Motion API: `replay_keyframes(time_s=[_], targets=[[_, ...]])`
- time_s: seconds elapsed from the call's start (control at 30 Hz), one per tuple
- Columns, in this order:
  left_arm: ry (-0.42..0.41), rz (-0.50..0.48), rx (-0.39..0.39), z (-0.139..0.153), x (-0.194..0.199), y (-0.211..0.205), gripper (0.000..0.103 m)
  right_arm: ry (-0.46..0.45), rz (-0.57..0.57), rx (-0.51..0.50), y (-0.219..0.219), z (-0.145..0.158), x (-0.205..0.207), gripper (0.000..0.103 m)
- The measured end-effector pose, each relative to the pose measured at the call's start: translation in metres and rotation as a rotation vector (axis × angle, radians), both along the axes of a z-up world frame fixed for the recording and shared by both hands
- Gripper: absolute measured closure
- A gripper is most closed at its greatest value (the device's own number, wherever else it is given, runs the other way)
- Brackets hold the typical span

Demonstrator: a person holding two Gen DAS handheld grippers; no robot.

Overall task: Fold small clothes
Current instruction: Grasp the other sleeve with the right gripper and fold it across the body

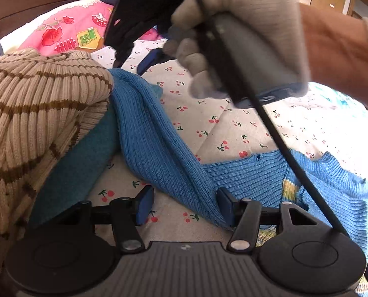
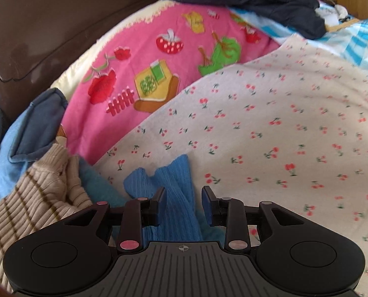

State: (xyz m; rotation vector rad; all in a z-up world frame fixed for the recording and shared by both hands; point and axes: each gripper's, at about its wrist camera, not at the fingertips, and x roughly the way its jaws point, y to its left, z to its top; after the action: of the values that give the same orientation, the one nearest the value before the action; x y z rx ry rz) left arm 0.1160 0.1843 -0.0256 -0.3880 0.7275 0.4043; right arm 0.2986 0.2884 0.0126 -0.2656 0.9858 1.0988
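The blue knitted garment (image 1: 159, 133) lies on the cherry-print sheet (image 1: 233, 123), one sleeve running up beside a beige striped sweater (image 1: 35, 104). The left gripper (image 1: 185, 204) stands spread, its right pad at the sleeve's edge, not pinching it. The right gripper (image 2: 182, 204), held in a gloved hand (image 1: 233, 24), is partly spread over the sleeve's end (image 2: 174, 188) without gripping it. No container shows

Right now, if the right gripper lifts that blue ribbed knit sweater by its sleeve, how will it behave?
The blue ribbed knit sweater will probably go floppy: its sleeve already lies creased and bent on the cherry-print sheet. It likely stretches and trails rather than lifting whole. The knit looks grippy, so the open right gripper should hardly slip.
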Motion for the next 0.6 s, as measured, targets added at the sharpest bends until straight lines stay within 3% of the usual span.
replay_keyframes(time_s=[0.1, 0.17, 0.2, 0.27, 0.37, 0.43, 0.6], targets=[[-0.002, 0.002, -0.009, -0.001, 0.001, 0.001, 0.043, -0.025, 0.026, -0.030, 0.010, -0.006, -0.008, 0.072], [-0.001, 0.002, -0.003, -0.002, 0.002, 0.000, 0.043, -0.083, 0.033, -0.064, 0.014, -0.006, -0.015, 0.083], [0.001, 0.002, 0.001, -0.002, 0.002, -0.001, 0.043, -0.106, 0.037, -0.080, 0.015, -0.005, -0.018, 0.098], [0.002, 0.003, 0.011, -0.003, 0.003, -0.003, 0.043, -0.126, 0.033, -0.096, 0.012, 0.000, -0.020, 0.102], [-0.001, 0.001, 0.013, -0.002, 0.004, -0.008, 0.039, -0.156, -0.004, -0.026, -0.012, 0.024, -0.021, 0.102], [-0.008, -0.006, -0.002, -0.002, 0.005, -0.011, 0.032, -0.160, -0.047, 0.034, -0.036, 0.046, -0.019, 0.102], [-0.029, -0.036, 0.016, 0.001, 0.006, -0.025, 0.025, -0.159, -0.212, 0.196, -0.130, 0.101, -0.019, 0.102]])
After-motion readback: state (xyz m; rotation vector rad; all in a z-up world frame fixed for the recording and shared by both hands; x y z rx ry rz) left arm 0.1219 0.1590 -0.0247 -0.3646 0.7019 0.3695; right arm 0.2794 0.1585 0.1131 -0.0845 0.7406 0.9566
